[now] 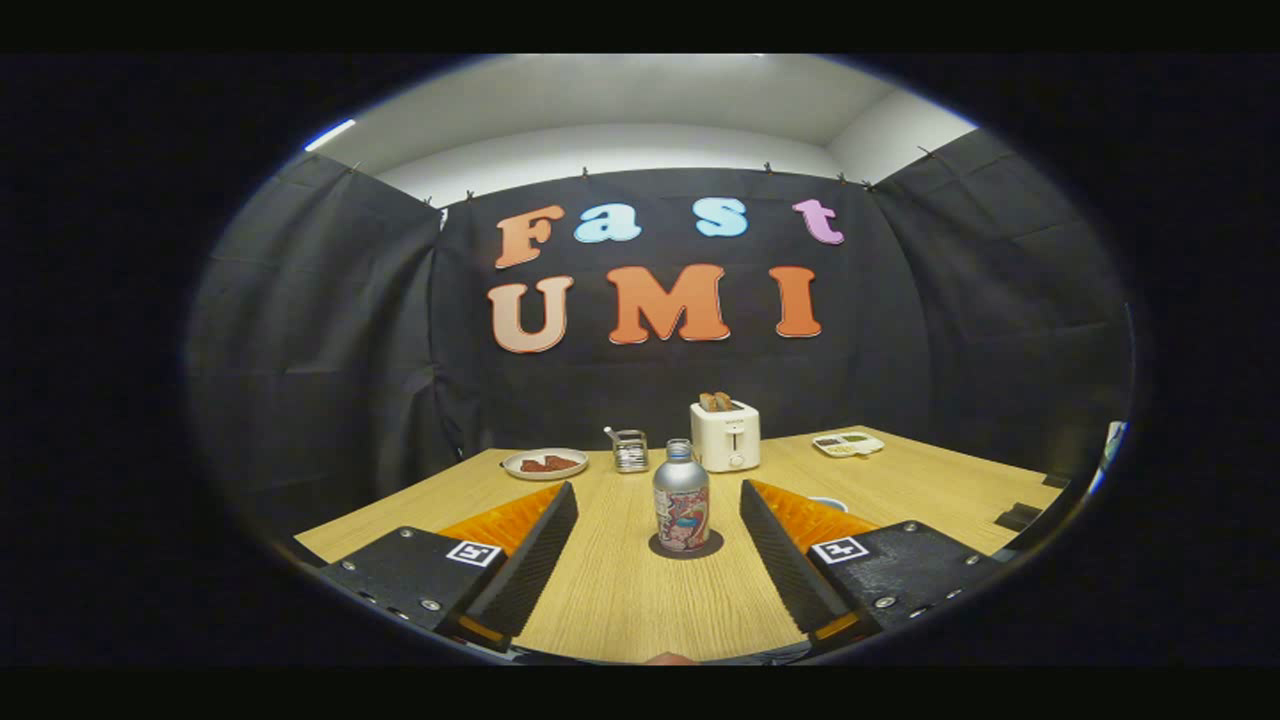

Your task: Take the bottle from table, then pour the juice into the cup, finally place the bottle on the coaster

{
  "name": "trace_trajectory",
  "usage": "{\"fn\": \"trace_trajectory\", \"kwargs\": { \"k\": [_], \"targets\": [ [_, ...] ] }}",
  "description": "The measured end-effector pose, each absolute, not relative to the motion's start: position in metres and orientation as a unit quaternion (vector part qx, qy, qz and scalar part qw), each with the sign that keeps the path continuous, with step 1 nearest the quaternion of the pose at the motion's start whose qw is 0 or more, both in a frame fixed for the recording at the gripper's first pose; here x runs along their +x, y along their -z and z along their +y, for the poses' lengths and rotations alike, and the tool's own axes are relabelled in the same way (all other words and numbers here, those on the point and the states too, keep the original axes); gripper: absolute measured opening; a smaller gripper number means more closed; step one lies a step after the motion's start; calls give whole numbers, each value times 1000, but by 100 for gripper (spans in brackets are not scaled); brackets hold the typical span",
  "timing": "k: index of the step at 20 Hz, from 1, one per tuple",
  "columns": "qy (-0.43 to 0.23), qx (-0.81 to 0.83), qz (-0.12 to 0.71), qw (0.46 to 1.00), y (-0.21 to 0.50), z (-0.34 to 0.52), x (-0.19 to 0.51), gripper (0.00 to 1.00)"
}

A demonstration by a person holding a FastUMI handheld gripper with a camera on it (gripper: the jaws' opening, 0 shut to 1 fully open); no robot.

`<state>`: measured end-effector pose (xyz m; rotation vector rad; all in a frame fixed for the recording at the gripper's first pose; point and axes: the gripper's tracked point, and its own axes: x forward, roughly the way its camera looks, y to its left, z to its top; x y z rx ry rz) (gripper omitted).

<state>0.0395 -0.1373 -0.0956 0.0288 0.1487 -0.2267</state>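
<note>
The bottle [681, 497] stands upright on the coaster [686, 546], near the middle of the surface [620, 600]. The claw [658, 497] is spread wide, one finger on each side of the bottle, neither touching it. Beyond the bottle stands the toaster [726, 436], with a small container [630, 451] to its left and a plate [545, 463] further left. A tray [848, 444] lies right of the toaster. A cup's rim [830, 502] peeks behind the right finger.

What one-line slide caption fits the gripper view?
Open gripper frames the bottle standing on its coaster.
</note>
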Motion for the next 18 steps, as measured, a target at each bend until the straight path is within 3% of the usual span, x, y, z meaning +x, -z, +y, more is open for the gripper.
{"fn": "trace_trajectory", "kwargs": {
  "k": [18],
  "targets": [
    [89,-9,11,996,25,-71,-17,97]
  ]
}}
